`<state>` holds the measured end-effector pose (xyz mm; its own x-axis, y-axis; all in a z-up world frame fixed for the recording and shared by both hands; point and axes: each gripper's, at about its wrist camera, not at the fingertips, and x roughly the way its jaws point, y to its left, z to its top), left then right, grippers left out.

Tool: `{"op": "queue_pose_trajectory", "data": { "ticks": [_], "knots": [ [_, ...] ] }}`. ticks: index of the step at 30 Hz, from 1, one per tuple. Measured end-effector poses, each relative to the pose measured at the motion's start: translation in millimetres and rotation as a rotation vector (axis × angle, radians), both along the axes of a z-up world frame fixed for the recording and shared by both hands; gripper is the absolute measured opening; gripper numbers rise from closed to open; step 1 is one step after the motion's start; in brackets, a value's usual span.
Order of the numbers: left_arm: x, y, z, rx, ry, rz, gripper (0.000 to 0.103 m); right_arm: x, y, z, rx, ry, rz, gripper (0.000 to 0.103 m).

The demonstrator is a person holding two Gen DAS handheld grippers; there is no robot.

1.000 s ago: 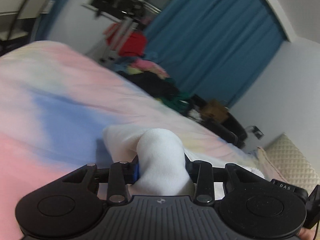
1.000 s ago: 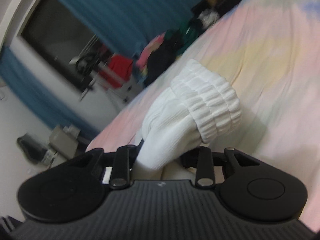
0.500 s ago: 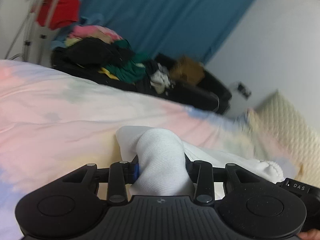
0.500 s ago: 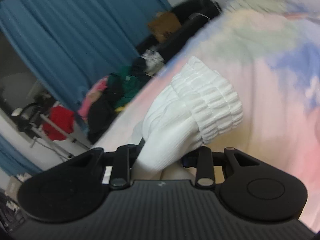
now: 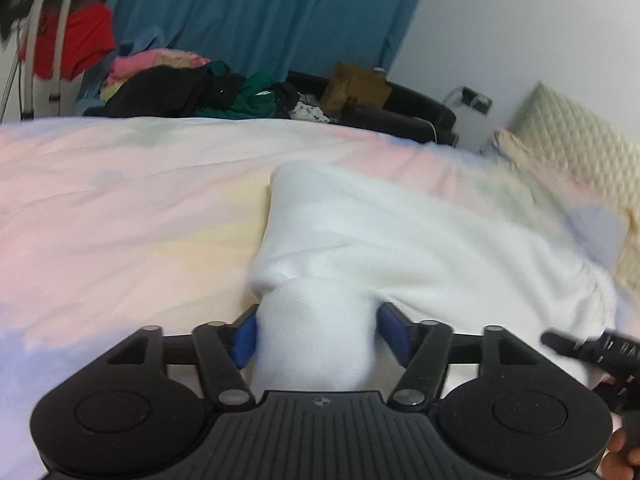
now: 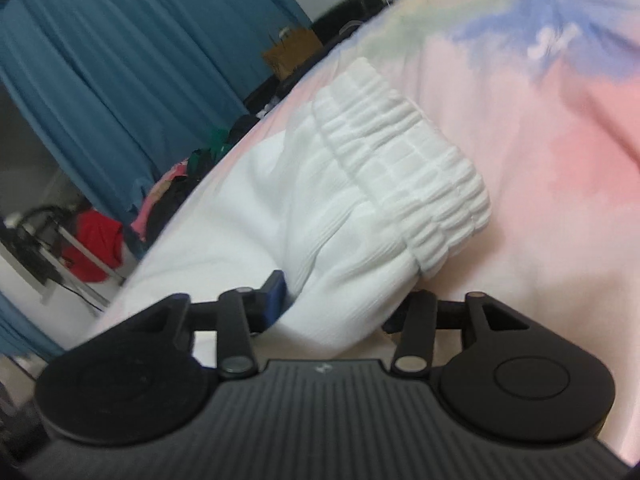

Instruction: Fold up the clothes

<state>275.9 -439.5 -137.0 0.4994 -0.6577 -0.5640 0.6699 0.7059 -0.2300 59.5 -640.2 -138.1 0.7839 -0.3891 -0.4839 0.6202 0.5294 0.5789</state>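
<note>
The person is laying a white garment point(image 5: 400, 240) down across the bed point(image 5: 120, 200), and both grippers are letting go of it so the fold can settle flat on the pastel duvet. The left gripper point(image 5: 318, 332) has just been opening its jaws; a bunched white end is sitting between the blue pads point(image 5: 245, 340), with a gap showing at the right pad, so it looks released rather than pinched. The right gripper point(image 6: 340, 304) has been opening too, with the end by the ribbed elastic band point(image 6: 404, 168) lying loose between its jaws. That band is resting folded over on the duvet, probably to bring the two ends together. A pile of other clothes point(image 5: 192, 88) is waiting beyond the bed, before the blue curtain point(image 5: 260, 12).
</note>
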Motion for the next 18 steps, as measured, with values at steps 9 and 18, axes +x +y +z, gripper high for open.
{"op": "queue_pose_trajectory", "data": {
  "ticks": [9, 18],
  "knots": [
    [-46, 35, 64, 0.008, -0.008, 0.018, 0.083, -41, 24, 49, 0.07, 0.128, -0.066, 0.057],
    [-146, 100, 177, -0.007, -0.179, 0.006, 0.101, -114, 87, 159, -0.149, 0.06, 0.027, 0.094]
  ]
}}
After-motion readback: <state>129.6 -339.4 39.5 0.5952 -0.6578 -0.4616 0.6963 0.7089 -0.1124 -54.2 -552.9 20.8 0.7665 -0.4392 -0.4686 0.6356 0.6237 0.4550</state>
